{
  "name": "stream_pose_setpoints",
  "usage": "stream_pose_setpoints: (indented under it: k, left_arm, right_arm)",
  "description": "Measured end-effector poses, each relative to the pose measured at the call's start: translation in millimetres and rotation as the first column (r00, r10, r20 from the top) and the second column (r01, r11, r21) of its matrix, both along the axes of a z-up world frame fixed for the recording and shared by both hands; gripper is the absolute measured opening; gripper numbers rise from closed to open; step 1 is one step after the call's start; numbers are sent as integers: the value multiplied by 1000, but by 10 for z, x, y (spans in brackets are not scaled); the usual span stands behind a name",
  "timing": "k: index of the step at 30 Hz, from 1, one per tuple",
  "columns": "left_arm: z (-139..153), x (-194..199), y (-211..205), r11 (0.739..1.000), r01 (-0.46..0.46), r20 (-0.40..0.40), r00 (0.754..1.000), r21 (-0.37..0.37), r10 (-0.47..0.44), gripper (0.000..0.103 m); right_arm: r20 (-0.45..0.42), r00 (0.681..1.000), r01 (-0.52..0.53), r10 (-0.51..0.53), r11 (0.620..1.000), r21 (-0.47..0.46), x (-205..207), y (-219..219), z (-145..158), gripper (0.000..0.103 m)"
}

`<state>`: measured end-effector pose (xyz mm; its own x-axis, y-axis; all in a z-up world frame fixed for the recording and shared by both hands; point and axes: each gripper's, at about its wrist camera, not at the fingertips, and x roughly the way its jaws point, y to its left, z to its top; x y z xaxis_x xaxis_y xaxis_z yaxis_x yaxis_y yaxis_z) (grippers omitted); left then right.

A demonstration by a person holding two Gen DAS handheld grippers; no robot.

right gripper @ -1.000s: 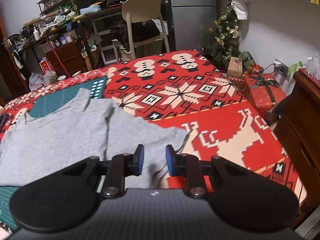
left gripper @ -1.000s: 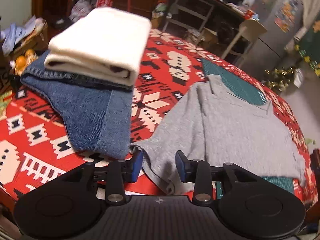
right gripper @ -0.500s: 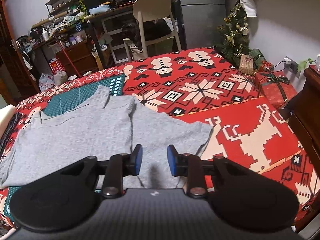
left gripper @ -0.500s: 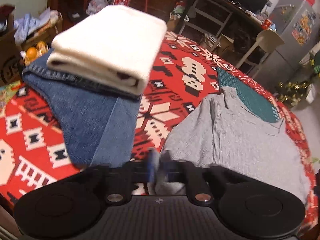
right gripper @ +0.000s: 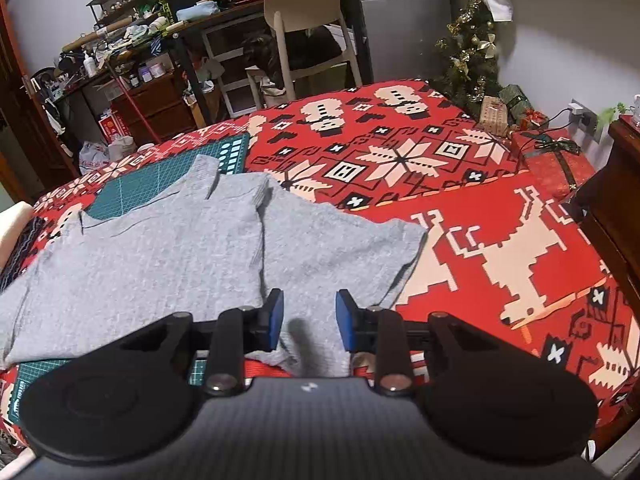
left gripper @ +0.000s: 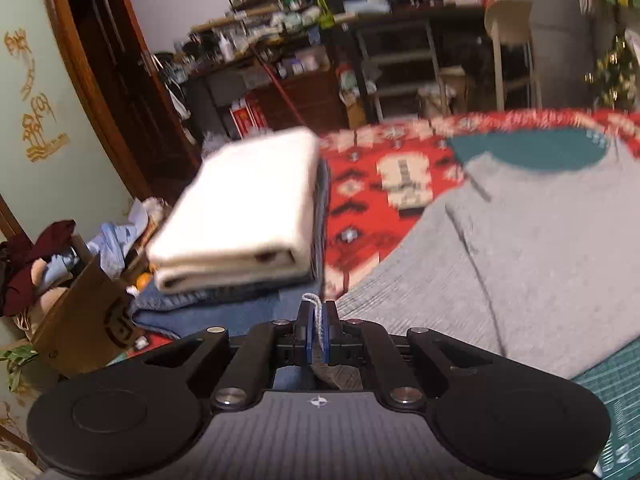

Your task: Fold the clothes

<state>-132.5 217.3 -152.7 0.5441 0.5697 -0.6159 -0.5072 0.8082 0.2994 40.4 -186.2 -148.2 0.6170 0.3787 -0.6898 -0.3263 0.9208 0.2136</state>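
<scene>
The grey top (right gripper: 168, 256) lies spread flat just ahead of both my tongs, its body stretching away from my right tongs (right gripper: 309, 322) to their left, one short sleeve reaching out ahead and to their right. My left tongs (left gripper: 318, 330) sit at the top's near edge, with the cloth running off to their right.

My left tongs are pinched tight on a fold of that grey knit; a narrow loop of it stands up between the blue pads (left gripper: 326, 330). My right tongs stand narrowly apart, the jaws having just been opening a little, with the hem of the top lying under the gap and neither pad pressing on it.

Ahead and left of my left tongs a folded cream garment (left gripper: 240, 216) rests on top of folded jeans (left gripper: 224, 308). Everything lies on a red patterned blanket (right gripper: 480, 220), and a green cutting mat (right gripper: 136, 184) shows from under the top's far side. Beyond the blanket are a pale chair (right gripper: 308, 20), cluttered shelves (right gripper: 132, 8) and a small decorated tree (right gripper: 472, 52), with wrapped gifts (right gripper: 552, 160) far right of my right tongs. The left view is blurred.
</scene>
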Motion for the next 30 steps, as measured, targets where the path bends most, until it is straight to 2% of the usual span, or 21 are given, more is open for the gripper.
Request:
stream_pose_setpoints:
  k: [3, 6, 7, 8, 10, 12, 13, 14, 15, 16, 18, 19, 21, 25, 27, 30]
  left_arm:
    - [-123, 47, 20, 1000, -3, -35, 999, 15, 4, 11]
    - [-165, 50, 19, 1000, -13, -33, 999, 16, 13, 15]
    - [-147, 33, 16, 1000, -17, -27, 999, 11, 17, 21]
    - [-125, 13, 12, 1000, -22, -20, 1000, 6, 22, 34]
    - [-41, -41, 18, 999, -35, 11, 999, -7, 35, 41]
    - [54, -100, 23, 999, -44, 39, 998, -23, 45, 44]
    - [107, -133, 18, 998, -48, 50, 998, -30, 49, 49]
    - [161, -166, 13, 998, -52, 61, 997, -36, 54, 59]
    - [208, -199, -11, 998, -51, 76, 996, -40, 54, 63]
    - [252, -232, -44, 998, -48, 94, 994, -42, 51, 64]
    - [332, -282, -115, 998, -28, 125, 992, -63, 35, 64]
    - [365, -293, -156, 996, -5, 136, 991, -87, 17, 64]
    - [392, -275, -282, 991, 41, 153, 988, -131, -21, 65]
    - [391, -167, -557, 972, 135, 174, 980, -195, -101, 79]
    - [353, -57, -699, 962, 175, 171, 975, -210, -140, 80]
    - [273, 157, -907, 950, 220, 156, 970, -221, -188, 80]
  right_arm:
    - [4, 1000, -5, 5, 1000, 3, -12, 3, 12, 33]
    - [4, 1000, 0, 0, 1000, 7, -25, -16, 30, 36]
    - [5, 1000, 1, -1, 1000, 7, -31, -23, 37, 37]
    - [9, 1000, 1, -1, 1000, 6, -40, -26, 47, 39]
    - [28, 1000, -8, 8, 1000, -4, -79, -7, 86, 42]
    - [48, 999, -16, 17, 1000, -14, -118, 12, 124, 51]
    - [58, 998, -20, 21, 1000, -19, -139, 24, 142, 53]
    - [71, 997, -21, 22, 1000, -20, -162, 42, 159, 56]
    - [82, 996, -21, 22, 1000, -20, -184, 63, 172, 58]
    - [93, 995, -21, 22, 1000, -20, -202, 88, 177, 60]
    - [104, 994, -30, 33, 999, -28, -235, 165, 169, 74]
    - [108, 993, -37, 40, 999, -34, -253, 211, 161, 76]
    - [115, 992, -53, 58, 998, -47, -288, 300, 145, 78]
    - [124, 984, -118, 128, 989, -90, -428, 543, 122, 83]
    - [137, 978, -143, 158, 983, -113, -514, 692, 114, 89]
    - [141, 975, -156, 174, 980, -124, -589, 939, 84, 91]
